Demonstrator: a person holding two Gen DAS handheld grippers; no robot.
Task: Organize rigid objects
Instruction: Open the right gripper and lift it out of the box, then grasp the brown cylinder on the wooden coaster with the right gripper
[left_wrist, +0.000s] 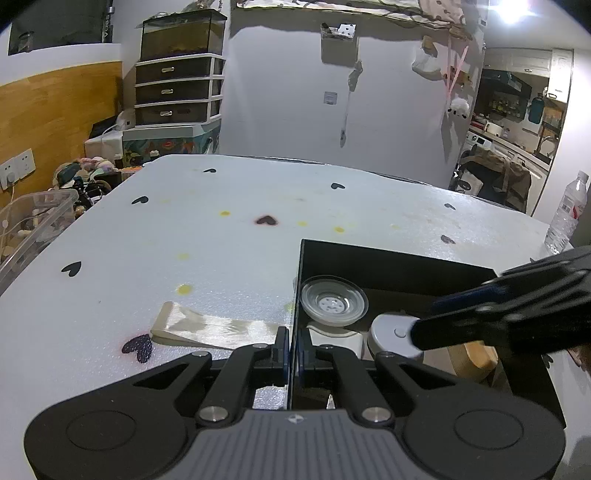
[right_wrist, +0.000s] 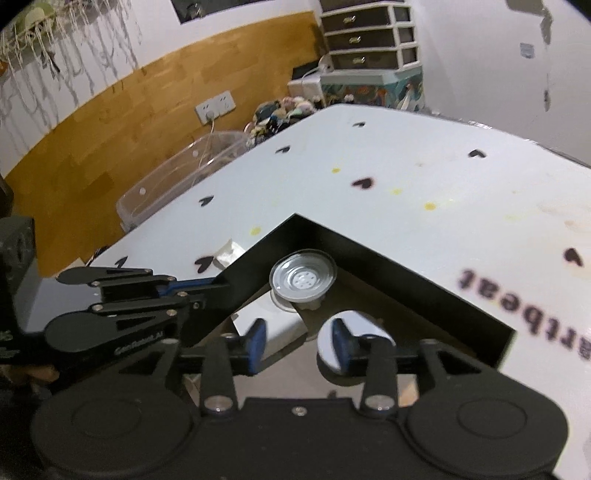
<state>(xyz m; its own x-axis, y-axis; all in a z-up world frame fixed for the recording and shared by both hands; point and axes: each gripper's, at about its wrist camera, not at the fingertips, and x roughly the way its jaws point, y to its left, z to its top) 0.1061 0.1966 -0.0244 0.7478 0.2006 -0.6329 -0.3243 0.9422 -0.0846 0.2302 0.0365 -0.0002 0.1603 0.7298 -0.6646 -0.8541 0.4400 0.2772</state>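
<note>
Both grippers are busy at the black box, which sits near the front right corner of the bench. My left gripper is pinched tight on the box's left wall and holds it steady. My right gripper hangs over the inside of the box with its fingers apart and nothing between them; a round grey thing lies just under it, but I cannot tell if they touch. A clear round suction cup already rests in the far corner of the box, with a white thing and a light wooden piece there too. So I think most of the tidying is done. One thing is not yet in: a shiny tan wedge lying on the bench just outside the left wall. On the bench top by the right side I can read part of a word, "artbeat", seen upside down. Small writing on my left gripper's arm is too blurry to read.
</note>
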